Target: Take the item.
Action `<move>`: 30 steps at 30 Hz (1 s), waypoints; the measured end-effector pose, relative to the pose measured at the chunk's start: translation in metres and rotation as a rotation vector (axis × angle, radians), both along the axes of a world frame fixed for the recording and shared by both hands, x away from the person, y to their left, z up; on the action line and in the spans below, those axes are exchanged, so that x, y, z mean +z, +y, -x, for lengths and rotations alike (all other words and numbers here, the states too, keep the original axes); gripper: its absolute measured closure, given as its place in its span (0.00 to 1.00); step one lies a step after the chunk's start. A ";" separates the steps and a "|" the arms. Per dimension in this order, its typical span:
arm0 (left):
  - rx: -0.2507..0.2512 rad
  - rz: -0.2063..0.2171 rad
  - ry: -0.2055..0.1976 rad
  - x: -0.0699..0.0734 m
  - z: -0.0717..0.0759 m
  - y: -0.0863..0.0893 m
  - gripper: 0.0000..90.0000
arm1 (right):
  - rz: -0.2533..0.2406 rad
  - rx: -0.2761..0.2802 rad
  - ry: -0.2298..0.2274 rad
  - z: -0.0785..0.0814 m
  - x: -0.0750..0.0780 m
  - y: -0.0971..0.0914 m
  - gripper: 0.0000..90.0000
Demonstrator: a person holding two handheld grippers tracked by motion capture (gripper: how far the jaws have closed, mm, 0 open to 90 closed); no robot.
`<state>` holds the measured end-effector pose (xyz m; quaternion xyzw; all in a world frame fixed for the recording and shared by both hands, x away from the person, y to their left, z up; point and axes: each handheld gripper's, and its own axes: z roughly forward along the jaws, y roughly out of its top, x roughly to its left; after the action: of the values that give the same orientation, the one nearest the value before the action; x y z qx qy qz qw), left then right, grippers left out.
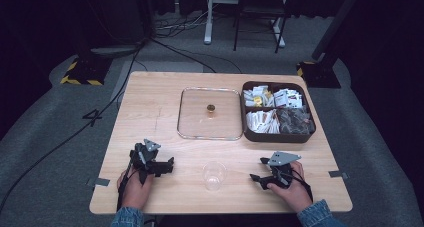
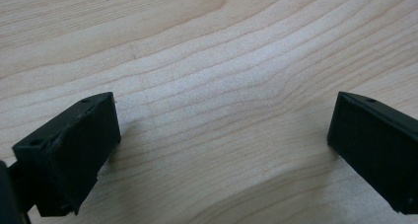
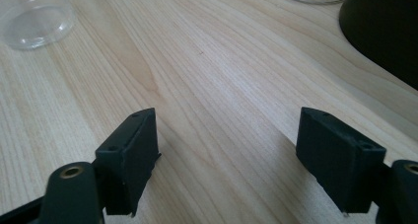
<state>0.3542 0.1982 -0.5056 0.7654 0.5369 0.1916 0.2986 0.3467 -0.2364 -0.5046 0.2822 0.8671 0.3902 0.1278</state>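
On the tabletop (image 1: 150,97), near edge: left gripper (image 1: 162,166), jaws wide, empty. Between both grippers: clear cup (image 1: 214,175), untouched. Right gripper (image 1: 257,169), jaws wide, empty, cup just left of them. Step judged: pre-grasp; next, close on cup. Ahead: glass lid (image 1: 210,114), dark box (image 1: 278,112); bare wood around.

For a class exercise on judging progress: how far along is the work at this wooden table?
Done: the clear glass lid with a brass knob already lies flat beside the dark compartment box of packets. In hand: nothing; the left gripper and right gripper rest open on the wooden table, either side of the clear plastic cup. Left: the cup looks empty and untouched, so the main handling seems unstarted.
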 end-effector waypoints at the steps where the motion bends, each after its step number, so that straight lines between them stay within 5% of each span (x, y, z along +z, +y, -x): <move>1: 0.000 0.000 0.000 0.000 0.000 0.000 0.00 | 0.000 0.001 0.000 0.000 0.000 0.000 0.27; 30: -0.002 -0.001 -0.002 0.000 0.000 0.000 0.00 | 0.002 0.009 0.002 0.000 0.000 0.000 0.27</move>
<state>0.3544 0.1983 -0.5056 0.7658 0.5360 0.1922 0.2990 0.3467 -0.2363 -0.5044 0.2783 0.8689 0.3896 0.1254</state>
